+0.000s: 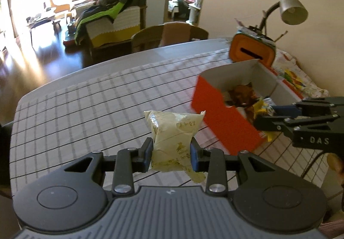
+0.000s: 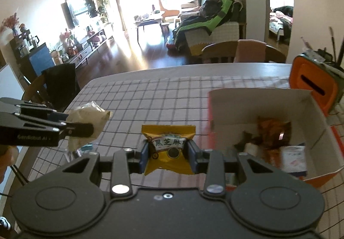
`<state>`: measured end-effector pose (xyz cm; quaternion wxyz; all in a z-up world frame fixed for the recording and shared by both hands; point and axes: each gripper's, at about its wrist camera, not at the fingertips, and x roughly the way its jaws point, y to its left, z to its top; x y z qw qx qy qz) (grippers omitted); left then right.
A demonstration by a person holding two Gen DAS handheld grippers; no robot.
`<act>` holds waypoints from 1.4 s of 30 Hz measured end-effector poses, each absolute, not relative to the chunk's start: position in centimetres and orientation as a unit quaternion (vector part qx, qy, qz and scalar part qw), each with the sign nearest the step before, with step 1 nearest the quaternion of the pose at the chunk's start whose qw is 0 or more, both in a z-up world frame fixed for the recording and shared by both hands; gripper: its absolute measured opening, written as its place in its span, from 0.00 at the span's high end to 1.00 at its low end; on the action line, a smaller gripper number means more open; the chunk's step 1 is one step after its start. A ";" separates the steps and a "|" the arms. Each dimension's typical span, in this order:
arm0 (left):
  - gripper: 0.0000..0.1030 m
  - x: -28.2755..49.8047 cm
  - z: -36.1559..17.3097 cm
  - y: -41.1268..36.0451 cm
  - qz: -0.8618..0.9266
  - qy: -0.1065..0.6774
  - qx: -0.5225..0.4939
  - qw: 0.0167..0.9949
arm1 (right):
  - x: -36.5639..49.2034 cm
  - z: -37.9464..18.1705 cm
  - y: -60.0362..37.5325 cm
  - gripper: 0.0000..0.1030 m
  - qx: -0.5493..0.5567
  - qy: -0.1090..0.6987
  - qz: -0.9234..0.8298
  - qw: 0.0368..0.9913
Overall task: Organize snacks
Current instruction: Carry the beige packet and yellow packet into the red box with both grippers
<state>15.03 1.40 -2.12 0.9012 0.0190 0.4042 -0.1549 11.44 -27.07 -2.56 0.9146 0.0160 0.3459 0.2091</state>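
My left gripper [image 1: 171, 154] is shut on a pale green snack packet [image 1: 172, 138], held above the checked tablecloth [image 1: 86, 110]. My right gripper [image 2: 168, 153] is shut on a yellow snack packet [image 2: 168, 148] with black print. An orange box with white inner walls [image 1: 223, 118] stands open on the table to the right of both grippers, with several wrapped snacks inside [image 2: 273, 131]. In the left wrist view the right gripper [image 1: 266, 118] sits at the box's near corner with the yellow packet [image 1: 261, 109]. The right wrist view shows the left gripper [image 2: 86, 127] and its pale packet [image 2: 88, 118] at the left.
An orange container with a slot [image 1: 251, 51] stands behind the box, beside a desk lamp [image 1: 290, 6]. A patterned cloth [image 1: 294, 73] lies at the far right. Wooden chairs [image 2: 236, 51] stand at the table's far edge, and a dark chair [image 2: 58, 86] at its left.
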 end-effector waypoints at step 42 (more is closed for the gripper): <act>0.67 25.8 -10.3 -22.8 -0.144 0.521 0.044 0.840 | 22.4 -10.7 -44.4 0.65 0.012 0.426 0.152 0.892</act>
